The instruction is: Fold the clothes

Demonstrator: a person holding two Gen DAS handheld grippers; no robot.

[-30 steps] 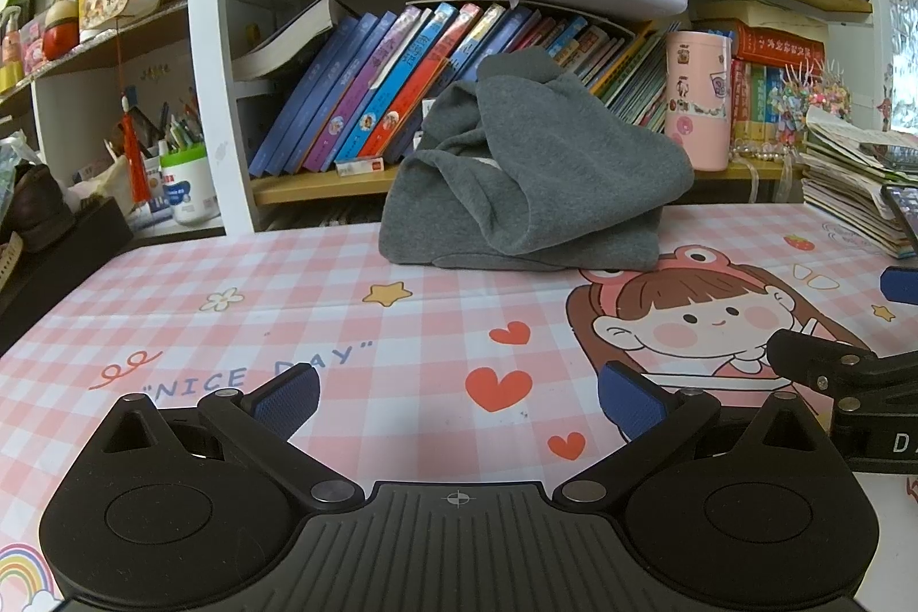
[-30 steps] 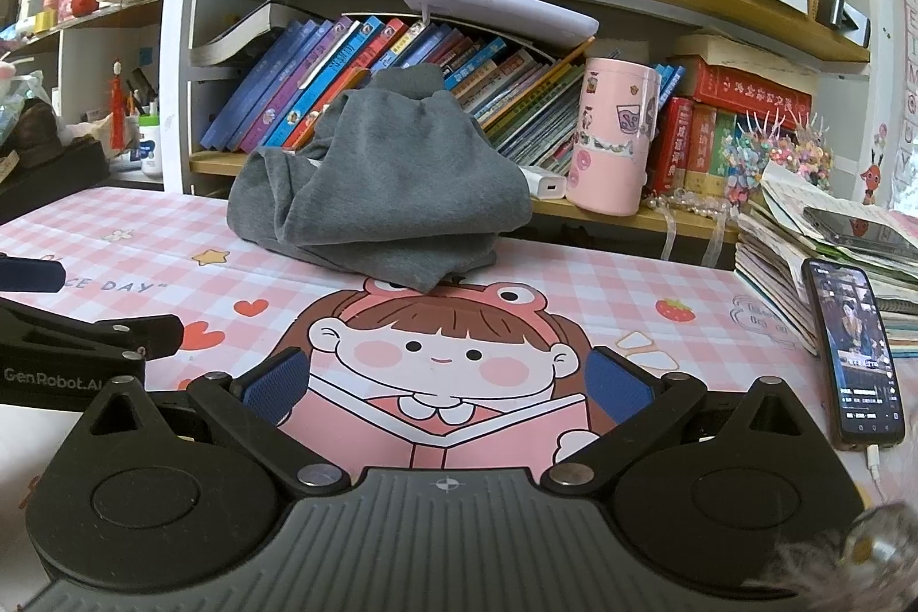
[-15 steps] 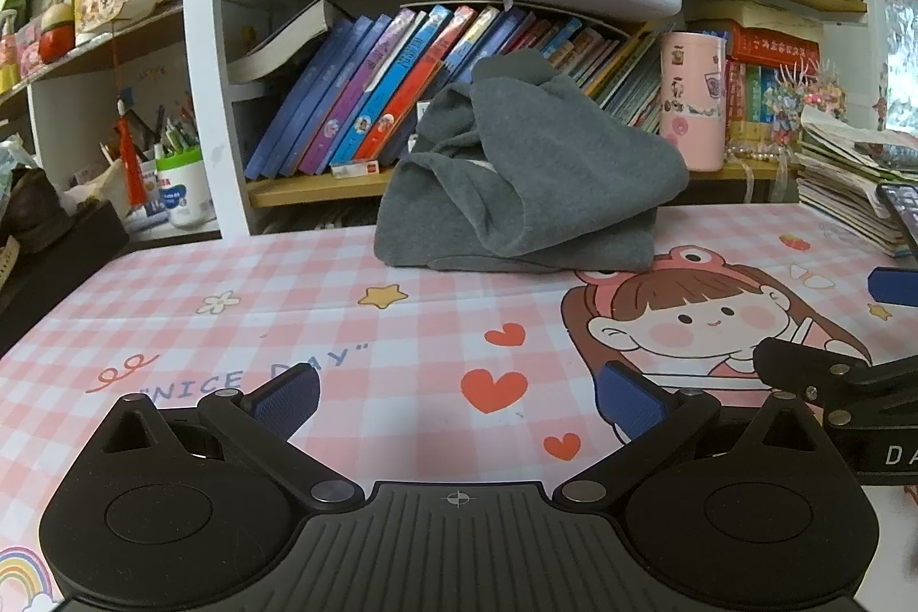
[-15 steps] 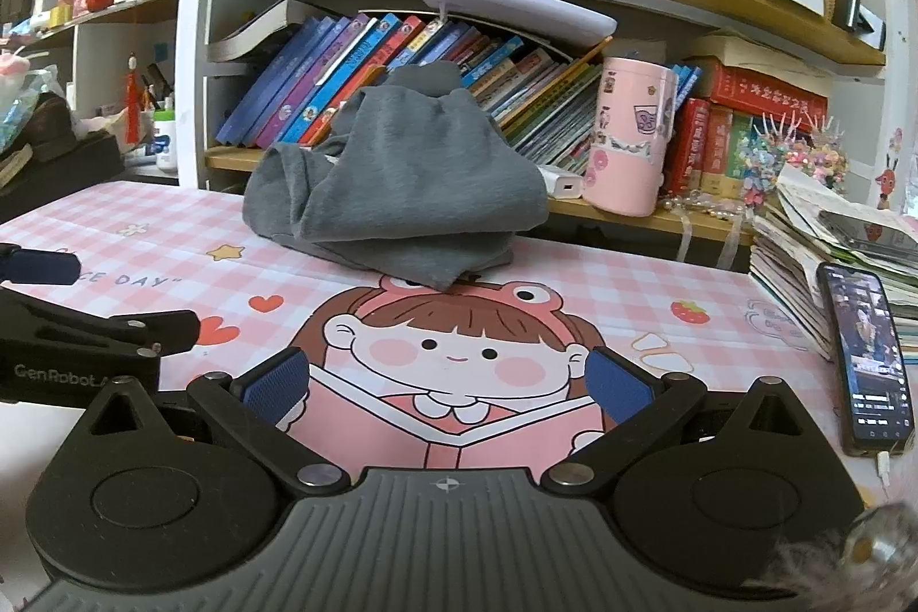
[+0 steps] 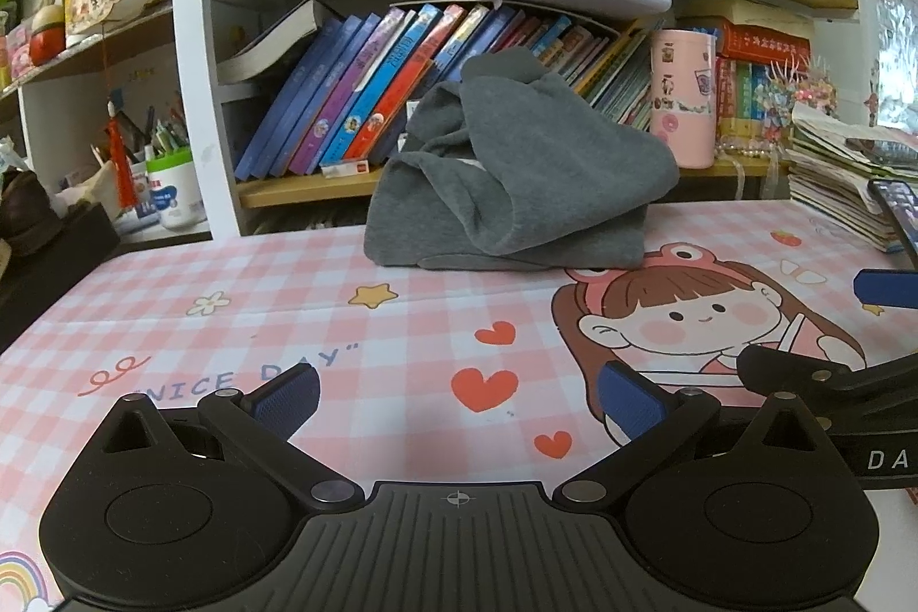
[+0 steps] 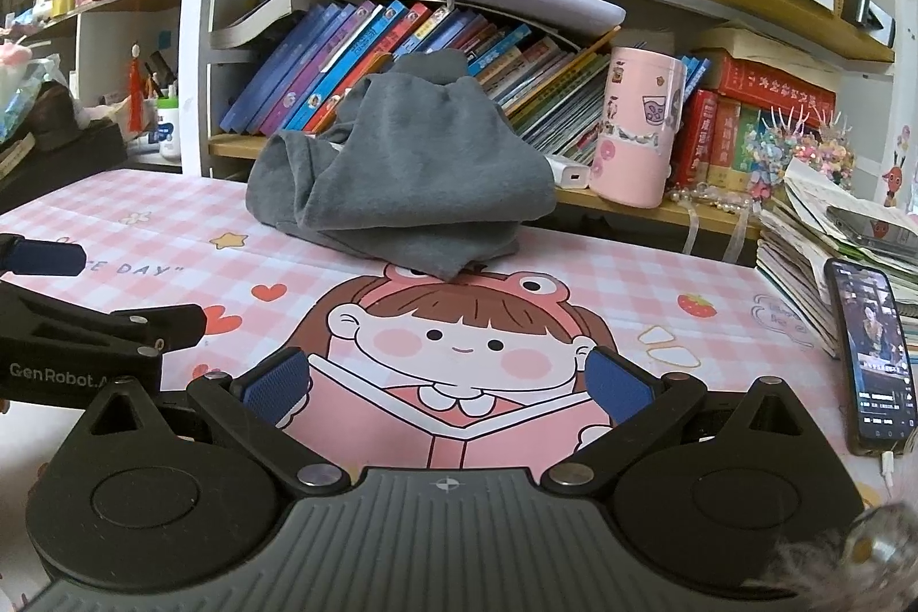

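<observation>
A crumpled grey garment (image 5: 516,187) lies in a heap at the far side of the pink checked table mat (image 5: 241,302), against the bookshelf; the right wrist view shows the same grey garment (image 6: 401,176). My left gripper (image 5: 459,397) hovers low over the near part of the mat, open, with nothing between its blue pads (image 5: 287,397). My right gripper (image 6: 447,385) is also open and empty, above the cartoon girl print (image 6: 453,342). Both are well short of the garment. Each gripper shows at the edge of the other's view.
A bookshelf (image 5: 401,55) with leaning books stands right behind the garment. A pink tumbler (image 6: 637,124) sits on its low shelf. At the right are a stack of papers (image 6: 826,233) and a phone (image 6: 872,348). A dark box (image 5: 51,262) borders the left.
Both grippers have crept slightly forward, so the garment looks a little larger and nearer. Their fingers stay open and nothing has been touched.
</observation>
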